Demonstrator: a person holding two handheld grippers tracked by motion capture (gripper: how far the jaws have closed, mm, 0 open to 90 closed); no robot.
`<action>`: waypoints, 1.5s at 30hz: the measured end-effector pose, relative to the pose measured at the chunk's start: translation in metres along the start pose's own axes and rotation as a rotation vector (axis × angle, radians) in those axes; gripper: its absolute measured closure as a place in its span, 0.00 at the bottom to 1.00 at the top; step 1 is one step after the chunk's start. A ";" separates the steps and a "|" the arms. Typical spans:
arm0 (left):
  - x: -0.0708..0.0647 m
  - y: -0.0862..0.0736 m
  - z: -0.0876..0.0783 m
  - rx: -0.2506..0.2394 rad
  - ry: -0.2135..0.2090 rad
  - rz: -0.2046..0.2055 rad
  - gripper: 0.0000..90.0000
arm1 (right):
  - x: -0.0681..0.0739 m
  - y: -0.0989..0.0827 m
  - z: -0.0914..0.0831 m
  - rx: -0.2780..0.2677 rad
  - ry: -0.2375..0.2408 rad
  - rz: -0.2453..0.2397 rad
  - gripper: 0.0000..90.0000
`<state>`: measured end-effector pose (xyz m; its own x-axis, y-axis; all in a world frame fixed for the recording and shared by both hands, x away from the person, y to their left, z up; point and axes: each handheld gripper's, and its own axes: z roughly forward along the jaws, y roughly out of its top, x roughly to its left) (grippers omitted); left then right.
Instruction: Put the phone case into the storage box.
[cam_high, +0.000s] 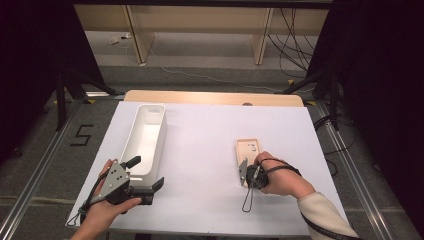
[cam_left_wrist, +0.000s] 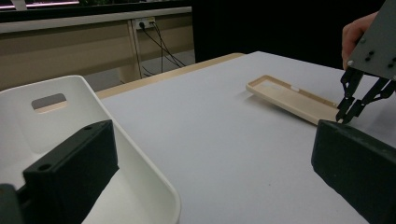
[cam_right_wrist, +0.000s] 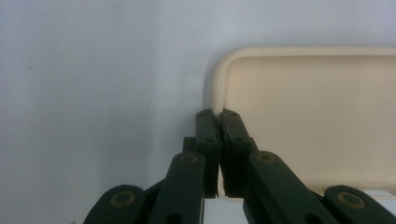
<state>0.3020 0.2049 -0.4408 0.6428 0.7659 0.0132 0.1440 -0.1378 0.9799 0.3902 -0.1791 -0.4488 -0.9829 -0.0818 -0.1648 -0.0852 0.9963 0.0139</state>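
Right tool (cam_right_wrist: 217, 114) hides the tray's (cam_right_wrist: 327, 116) gripped rim.

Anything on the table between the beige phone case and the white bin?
Nothing visible. The right claw is shut on the near rim of the phone case, and bare table lies between it and the white bin. The left claw stands open at the bin's near end.

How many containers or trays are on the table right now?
2. A long white plastic bin lies at the table's left, beside the left gripper. A flat beige phone-case-like tray lies at the right, its side rim pinched by the right gripper.
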 end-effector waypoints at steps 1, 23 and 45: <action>0.000 0.000 0.000 0.000 0.000 0.000 0.00 | 0.002 0.001 -0.002 0.003 0.000 0.032 0.98; 0.001 0.000 0.000 -0.003 0.000 0.004 0.00 | 0.001 -0.005 -0.018 -0.146 -0.052 0.041 0.98; 0.001 0.000 0.000 -0.004 0.000 0.003 0.00 | 0.000 -0.007 -0.029 -0.335 -0.072 0.067 0.98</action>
<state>0.3024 0.2055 -0.4410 0.6431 0.7656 0.0158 0.1390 -0.1370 0.9808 0.3860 -0.1873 -0.4207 -0.9751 -0.0024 -0.2217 -0.0813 0.9341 0.3477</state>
